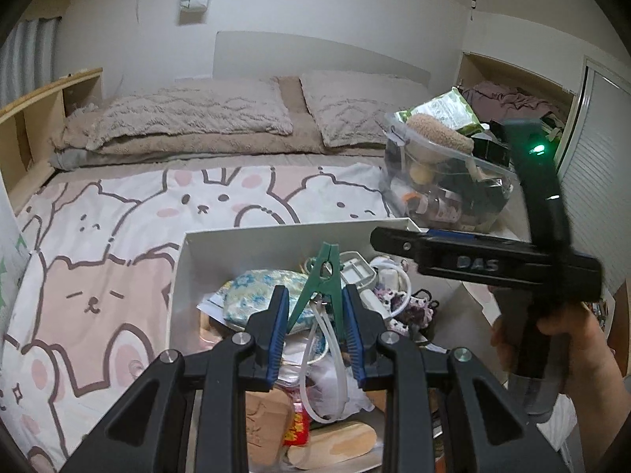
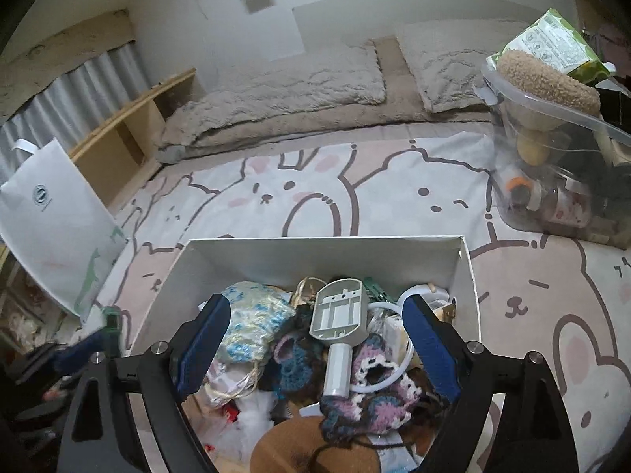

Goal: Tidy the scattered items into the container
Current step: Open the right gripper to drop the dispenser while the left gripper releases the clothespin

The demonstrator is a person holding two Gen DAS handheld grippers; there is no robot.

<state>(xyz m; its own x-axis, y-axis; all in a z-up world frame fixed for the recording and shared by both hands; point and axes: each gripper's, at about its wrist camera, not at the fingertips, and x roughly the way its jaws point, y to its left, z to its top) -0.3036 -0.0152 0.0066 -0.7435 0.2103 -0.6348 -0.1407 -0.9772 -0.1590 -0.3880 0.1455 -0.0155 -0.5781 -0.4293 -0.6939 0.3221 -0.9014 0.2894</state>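
Note:
A white box (image 1: 276,232) (image 2: 327,242) sits on the bed, full of mixed items: a floral pouch (image 2: 252,315), a grey plastic scoop-like part (image 2: 339,315), crochet pieces (image 2: 374,402), white tubing (image 1: 327,339). My left gripper (image 1: 315,307) is shut on a green clothespin (image 1: 321,287) and holds it upright over the box. My right gripper (image 2: 315,339) is open and empty, hovering over the box's contents. The right gripper's body (image 1: 493,264) and the hand holding it show at the right of the left wrist view.
A clear plastic bin (image 2: 560,165) (image 1: 445,181) stuffed with items stands on the bed at the right. The bedspread (image 2: 355,189) has cartoon animals. Pillows (image 1: 197,114) lie at the head. A white bag (image 2: 51,220) leans at the left, by a wooden shelf (image 2: 130,134).

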